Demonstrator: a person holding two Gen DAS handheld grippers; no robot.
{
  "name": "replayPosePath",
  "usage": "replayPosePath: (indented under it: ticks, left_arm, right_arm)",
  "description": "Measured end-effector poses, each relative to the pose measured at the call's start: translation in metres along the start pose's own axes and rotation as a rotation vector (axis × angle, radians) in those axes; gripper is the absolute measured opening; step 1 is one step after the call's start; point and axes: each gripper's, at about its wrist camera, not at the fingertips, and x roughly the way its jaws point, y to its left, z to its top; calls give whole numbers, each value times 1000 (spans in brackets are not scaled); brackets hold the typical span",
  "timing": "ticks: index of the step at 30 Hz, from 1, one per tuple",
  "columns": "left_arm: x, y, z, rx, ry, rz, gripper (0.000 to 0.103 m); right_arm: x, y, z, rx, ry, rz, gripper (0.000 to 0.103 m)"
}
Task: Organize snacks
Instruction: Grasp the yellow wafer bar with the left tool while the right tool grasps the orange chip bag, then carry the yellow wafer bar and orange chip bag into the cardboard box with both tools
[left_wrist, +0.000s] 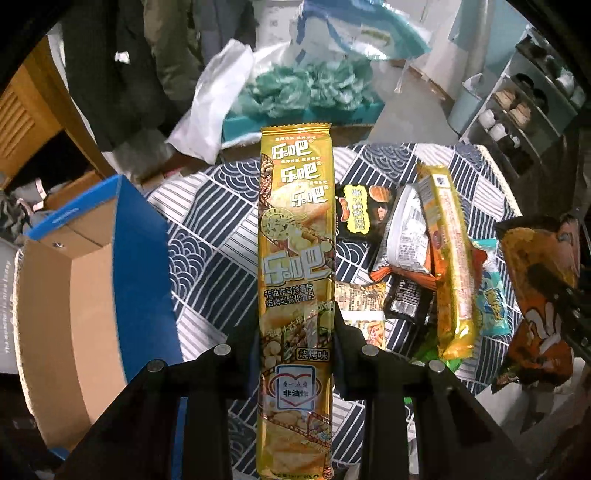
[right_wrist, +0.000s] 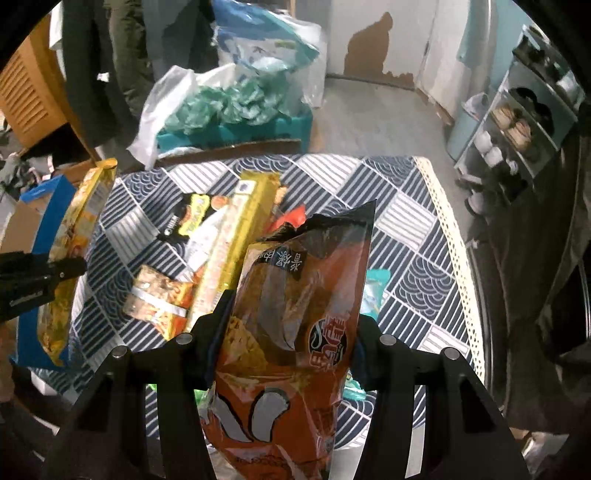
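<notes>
My left gripper (left_wrist: 295, 332) is shut on a long yellow chip pack (left_wrist: 295, 236), held upright above the patterned table; the pack also shows in the right wrist view (right_wrist: 74, 236) at the left, over the box. My right gripper (right_wrist: 291, 325) is shut on an orange snack bag (right_wrist: 295, 317), held above the table; the bag shows in the left wrist view (left_wrist: 539, 295) at the right. A pile of snacks lies on the table: a second long yellow pack (left_wrist: 448, 258) (right_wrist: 236, 243), a black pack (left_wrist: 365, 210) and a teal pack (left_wrist: 491, 291).
An open blue cardboard box (left_wrist: 85, 280) (right_wrist: 40, 218) stands at the table's left edge. The table wears a navy and white patterned cloth (right_wrist: 417, 243). Behind it sit plastic bags and a teal crate (right_wrist: 236, 129). A shoe rack (right_wrist: 524, 122) stands at the right.
</notes>
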Motion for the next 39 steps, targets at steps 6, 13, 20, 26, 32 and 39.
replayPosePath:
  ticks: [6, 13, 20, 26, 32, 39]
  left_arm:
    - [-21, 9, -7, 8, -28, 0, 31]
    - [-40, 26, -13, 0, -71, 23, 31]
    - [-59, 44, -20, -19, -106, 39, 31]
    - [-69, 66, -29, -38, -125, 50, 31]
    - [-75, 100, -41, -84, -144, 88, 31]
    - [-83, 141, -52, -153, -158, 112, 31]
  right_arm:
    - [-15, 19, 7, -39, -41, 12, 53]
    - [-26, 44, 17, -75, -65, 54, 53]
    - [-35, 82, 27, -136, -85, 89, 53]
    - [-43, 119, 36, -185, -96, 128, 53]
    - [-44, 161, 43, -239, -90, 173, 53]
    - [-41, 219, 53, -302, -68, 237, 53]
